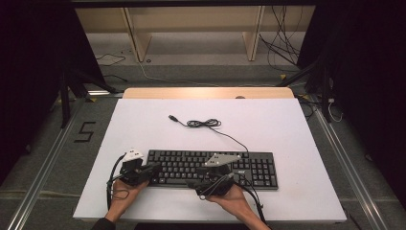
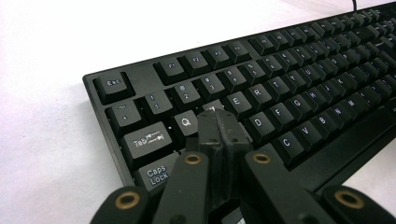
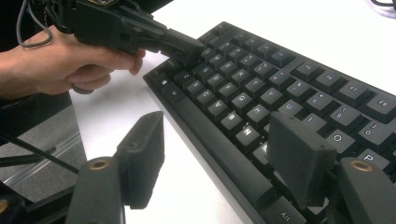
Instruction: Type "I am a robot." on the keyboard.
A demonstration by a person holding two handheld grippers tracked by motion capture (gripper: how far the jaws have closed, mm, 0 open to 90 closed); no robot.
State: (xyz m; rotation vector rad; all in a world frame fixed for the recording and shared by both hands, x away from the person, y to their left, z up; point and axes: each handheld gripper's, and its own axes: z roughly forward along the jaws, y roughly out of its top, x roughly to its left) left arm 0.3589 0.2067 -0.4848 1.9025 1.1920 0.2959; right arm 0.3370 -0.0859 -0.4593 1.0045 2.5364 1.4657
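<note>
Black keyboard (image 1: 213,167) is lying flat near the front edge of the white worktop (image 1: 143,120), its cable (image 1: 206,123) trailing loose toward the back, plug not connected to anything visible. Left gripper (image 2: 218,122) is working the left end of the board: jaws pressed together into one blunt tip, sitting on or just over the W key (image 2: 211,106), between Q and E. Contact looks likely, but whether the key is actually going down can't be told. Right gripper (image 3: 219,154) is hovering low over the front middle of the keyboard, jaws spread wide, one off the front edge over bare worktop, the other above the keys near the space bar; pinching nothing. Judging progress: key pressing is underway on the left side, right side not engaged yet. Nothing shows which keys are done, so most typing seems left.
</note>
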